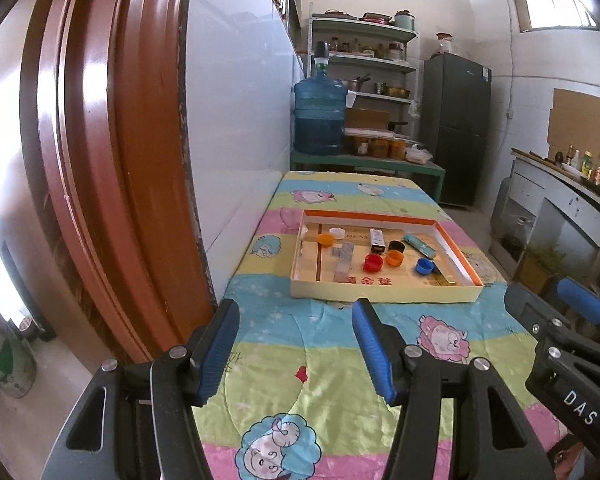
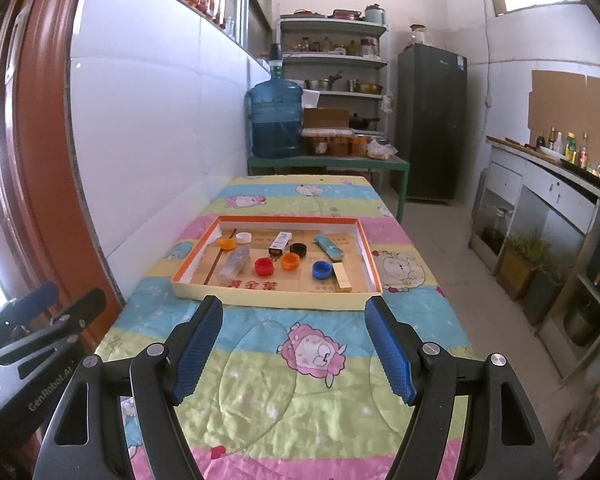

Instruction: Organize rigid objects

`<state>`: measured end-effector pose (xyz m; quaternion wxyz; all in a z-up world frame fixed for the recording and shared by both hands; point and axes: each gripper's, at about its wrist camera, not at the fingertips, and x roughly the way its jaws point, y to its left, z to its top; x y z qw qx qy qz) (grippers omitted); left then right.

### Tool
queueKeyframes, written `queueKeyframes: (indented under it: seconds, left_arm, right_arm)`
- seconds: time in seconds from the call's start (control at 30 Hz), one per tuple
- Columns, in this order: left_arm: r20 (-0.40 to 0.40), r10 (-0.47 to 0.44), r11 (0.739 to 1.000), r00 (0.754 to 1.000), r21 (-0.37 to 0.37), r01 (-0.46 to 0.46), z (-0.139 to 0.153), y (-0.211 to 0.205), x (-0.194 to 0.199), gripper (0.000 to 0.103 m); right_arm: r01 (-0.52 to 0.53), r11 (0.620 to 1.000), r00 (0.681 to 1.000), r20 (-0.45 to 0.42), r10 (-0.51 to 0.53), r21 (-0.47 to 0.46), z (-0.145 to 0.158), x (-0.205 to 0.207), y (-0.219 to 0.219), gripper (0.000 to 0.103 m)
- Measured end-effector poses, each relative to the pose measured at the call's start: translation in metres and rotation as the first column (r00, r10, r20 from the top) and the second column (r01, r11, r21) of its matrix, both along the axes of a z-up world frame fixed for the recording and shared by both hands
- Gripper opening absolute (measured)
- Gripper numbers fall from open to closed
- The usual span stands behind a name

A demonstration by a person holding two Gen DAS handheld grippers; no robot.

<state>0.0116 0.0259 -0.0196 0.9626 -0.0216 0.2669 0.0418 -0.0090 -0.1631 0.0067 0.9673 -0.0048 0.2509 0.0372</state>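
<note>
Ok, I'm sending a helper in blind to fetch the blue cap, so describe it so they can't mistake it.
On the cartoon-sheep cloth lies a shallow orange-rimmed box. Among the loose caps inside, look in the near right part, just left of a pale wooden block. The blue cap is the only blue one; the red cap and orange cap sit further left.

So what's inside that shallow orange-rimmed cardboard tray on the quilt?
Inside the shallow orange-rimmed cardboard tray: six plastic bottle caps, red, two orange, blue, black, white; a clear plastic box, and small cartons. Its near wall hides the floor strip behind it.
</note>
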Motion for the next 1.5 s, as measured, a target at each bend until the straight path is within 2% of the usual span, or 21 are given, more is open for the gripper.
queueKeyframes:
  seconds: [0.37,1.5]
  left_arm:
    - [0.006,-0.035,0.999,0.999,-0.002,0.035,0.002,-0.005,-0.007,0.058]
    - [-0.004,-0.054,0.999,0.999,0.008,0.054,-0.001,-0.011,-0.004,0.058]
  right_arm:
    - [0.002,1.0,1.0,-0.001,-0.002,-0.006,0.0,-0.005,0.001,0.075]
    - [-0.012,1.0,1.0,-0.019,0.012,-0.011,-0.009,-0.002,0.006,0.075]
